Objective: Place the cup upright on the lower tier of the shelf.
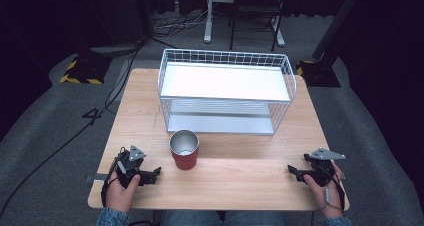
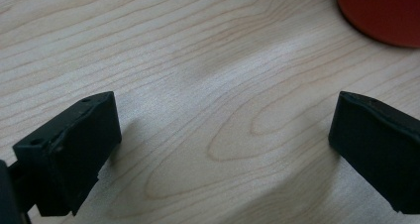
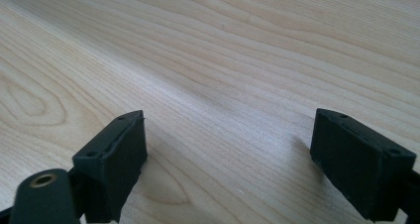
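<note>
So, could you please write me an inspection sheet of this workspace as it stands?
Surface: wooden table, bare grain between the jaws in both gripper views.
Job's things: red cup upright, open, ahead of the wire rack.
Clutter: nothing seen.
Grippers: left gripper and right gripper both open, low over the table, holding nothing.
Cables: black cable across the floor at left.
Surroundings: grey carpet, dark curtains, stand legs behind.

Both tongs (image 1: 159, 171) (image 1: 289, 169) wide apart, low
</note>
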`<act>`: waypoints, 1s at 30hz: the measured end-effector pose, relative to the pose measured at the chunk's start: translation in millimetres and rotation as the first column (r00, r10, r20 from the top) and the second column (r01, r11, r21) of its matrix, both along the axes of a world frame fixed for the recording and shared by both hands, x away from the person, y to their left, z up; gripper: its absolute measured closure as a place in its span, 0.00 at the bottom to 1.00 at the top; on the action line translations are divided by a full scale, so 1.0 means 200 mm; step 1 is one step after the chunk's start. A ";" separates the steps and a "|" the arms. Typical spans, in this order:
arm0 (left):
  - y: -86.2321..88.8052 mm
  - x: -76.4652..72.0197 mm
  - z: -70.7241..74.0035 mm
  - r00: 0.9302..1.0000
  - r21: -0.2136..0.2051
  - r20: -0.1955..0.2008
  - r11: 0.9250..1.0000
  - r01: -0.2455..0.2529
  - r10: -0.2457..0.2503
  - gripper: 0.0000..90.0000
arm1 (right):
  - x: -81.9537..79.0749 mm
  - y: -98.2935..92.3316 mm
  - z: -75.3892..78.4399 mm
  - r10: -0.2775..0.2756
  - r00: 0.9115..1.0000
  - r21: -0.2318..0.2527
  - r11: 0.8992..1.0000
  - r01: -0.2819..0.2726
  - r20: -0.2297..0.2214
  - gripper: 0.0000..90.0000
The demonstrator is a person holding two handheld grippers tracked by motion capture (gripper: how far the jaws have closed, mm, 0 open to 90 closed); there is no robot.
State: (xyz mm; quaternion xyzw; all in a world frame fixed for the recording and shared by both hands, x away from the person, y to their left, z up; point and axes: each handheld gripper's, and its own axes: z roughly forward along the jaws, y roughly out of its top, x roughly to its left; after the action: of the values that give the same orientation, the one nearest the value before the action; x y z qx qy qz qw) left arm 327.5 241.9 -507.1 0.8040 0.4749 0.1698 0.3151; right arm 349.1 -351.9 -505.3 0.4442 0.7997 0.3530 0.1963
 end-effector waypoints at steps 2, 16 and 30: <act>0.00 0.00 0.00 1.000 0.000 -0.001 1.000 -0.003 0.003 0.00 | 0.00 0.00 0.00 0.000 1.000 0.000 1.000 0.000 0.000 0.16; 0.00 -0.02 0.00 1.000 -0.007 -0.001 1.000 -0.015 0.015 0.00 | 0.00 0.00 0.00 0.000 1.000 -0.001 1.000 0.000 -0.001 0.16; 0.04 -0.05 0.02 0.998 -0.156 0.061 0.988 0.014 -0.005 0.17 | 0.00 0.00 0.00 0.000 1.000 -0.002 1.000 0.000 -0.001 0.16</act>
State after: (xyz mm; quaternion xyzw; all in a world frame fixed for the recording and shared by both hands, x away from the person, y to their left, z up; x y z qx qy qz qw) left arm 317.0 249.2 -503.1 0.7735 0.4733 0.1548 0.3921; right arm 349.9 -351.7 -505.2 0.4445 0.8000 0.3520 0.1961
